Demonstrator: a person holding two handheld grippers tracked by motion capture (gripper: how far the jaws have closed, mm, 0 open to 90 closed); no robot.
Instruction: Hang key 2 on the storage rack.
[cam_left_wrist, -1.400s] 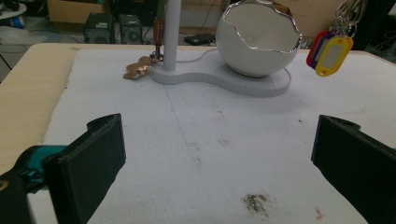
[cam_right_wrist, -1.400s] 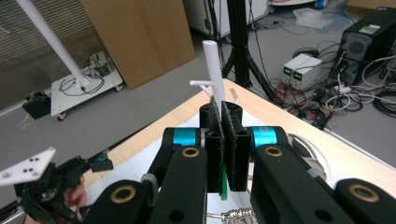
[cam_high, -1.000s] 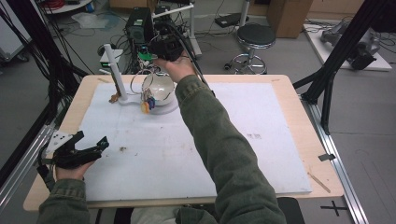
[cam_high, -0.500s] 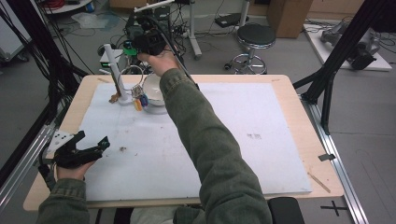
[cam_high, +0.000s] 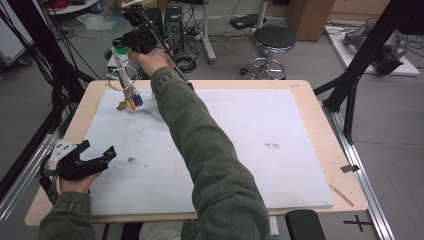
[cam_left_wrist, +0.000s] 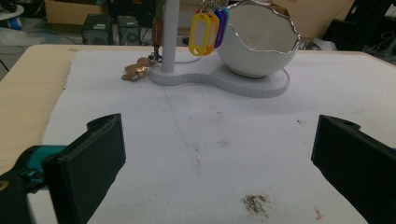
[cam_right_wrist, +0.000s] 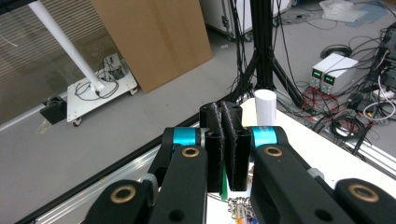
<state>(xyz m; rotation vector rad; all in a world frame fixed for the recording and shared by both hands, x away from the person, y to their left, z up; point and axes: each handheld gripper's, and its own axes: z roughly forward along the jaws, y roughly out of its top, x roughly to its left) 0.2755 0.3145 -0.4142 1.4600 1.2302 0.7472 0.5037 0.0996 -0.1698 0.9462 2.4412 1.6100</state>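
Right gripper (cam_high: 131, 40) has its jaws pinched on something green up by the white post (cam_right_wrist: 266, 106), the key bunch (cam_high: 131, 102) dangling below it, apparently to hook it there, while the left gripper (cam_high: 95, 159) idles, jaws spread, over the counter (cam_high: 310, 90).

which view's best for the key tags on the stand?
Left gripper view: the key tags hang unobstructed beside the white post. High view shows them small. Right gripper view catches just a sliver below the shut tongs.
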